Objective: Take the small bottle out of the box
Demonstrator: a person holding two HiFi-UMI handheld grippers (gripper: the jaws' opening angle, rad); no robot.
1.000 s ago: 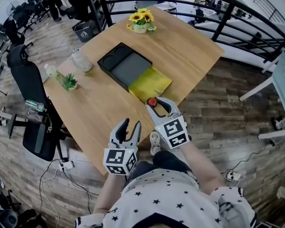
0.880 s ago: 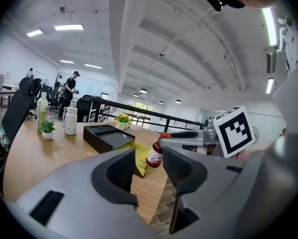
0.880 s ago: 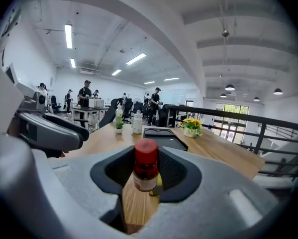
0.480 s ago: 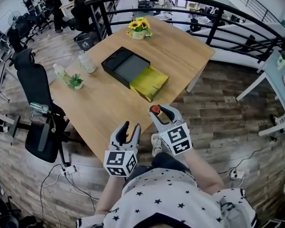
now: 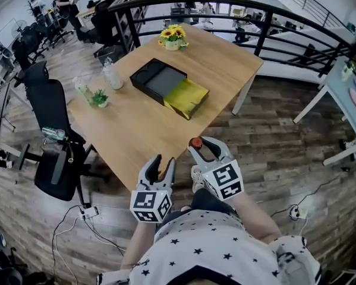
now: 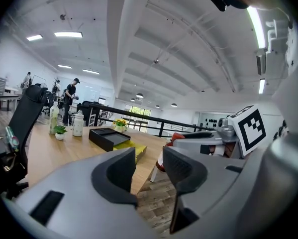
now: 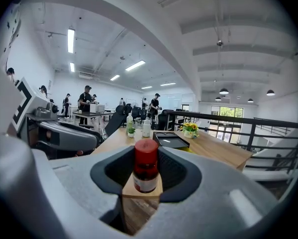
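The small bottle has a red cap, a dark body and a white label. It stands upright between the pads of my right gripper, which is shut on it. In the head view the red-capped bottle and right gripper hang over the wooden floor, off the table's near corner. The black box with its yellow drawer slid out lies mid-table. My left gripper is beside the right one; its jaws stand apart with nothing between them, as the left gripper view confirms.
On the wooden table are a sunflower pot, a white bottle and a small plant. A black office chair stands at its left. A black railing runs behind; cables lie on the floor.
The view has pulled back from the table. Both grippers, with the bottle in the right one, are now over the floor, farther from the box.
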